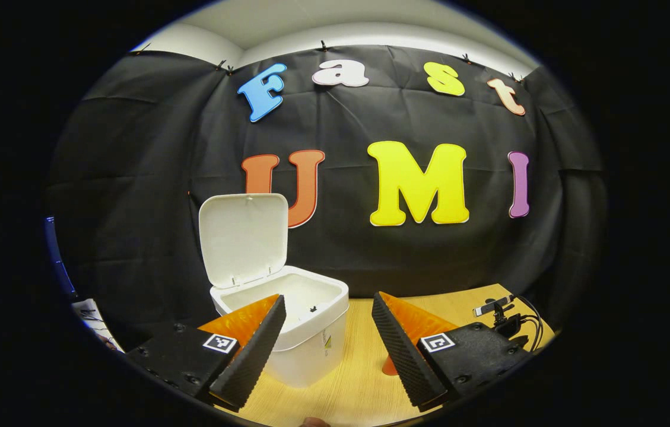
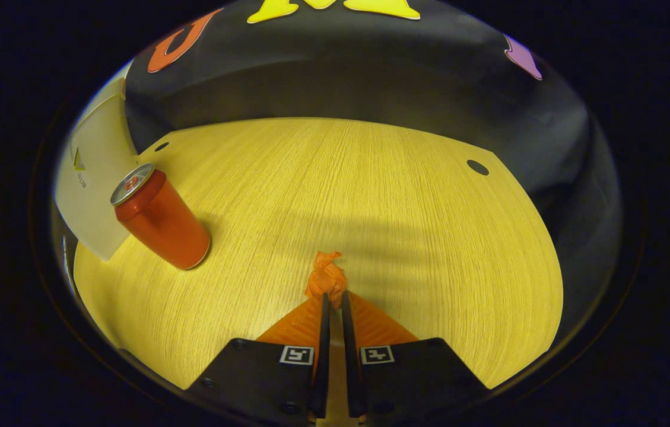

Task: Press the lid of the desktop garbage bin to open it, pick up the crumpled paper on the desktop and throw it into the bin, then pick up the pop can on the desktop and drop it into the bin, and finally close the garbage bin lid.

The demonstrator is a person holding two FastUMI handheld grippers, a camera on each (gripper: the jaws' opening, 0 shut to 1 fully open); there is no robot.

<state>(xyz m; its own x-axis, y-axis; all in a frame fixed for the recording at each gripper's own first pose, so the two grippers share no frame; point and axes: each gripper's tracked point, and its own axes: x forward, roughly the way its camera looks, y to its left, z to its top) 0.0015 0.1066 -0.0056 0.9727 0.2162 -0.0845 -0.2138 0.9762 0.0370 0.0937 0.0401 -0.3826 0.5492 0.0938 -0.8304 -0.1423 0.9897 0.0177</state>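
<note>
Bin (image 1: 305, 332), lid (image 1: 244, 237) raised, at the desk's (image 2: 370, 196) left edge; can (image 2: 159, 219) upright just beside it. Right gripper (image 2: 333, 302) pinches the crumpled paper (image 2: 326, 277) mid-desk; next, carry it over the bin. Left gripper (image 1: 329, 350) gapes wide.

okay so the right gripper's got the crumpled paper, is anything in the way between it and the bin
Possibly the pop can. In the right gripper view it stands upright on the desktop just in front of the bin, left of the right gripper pinching the crumpled paper. The lid is up, so lifting over the can should clear it.
</note>
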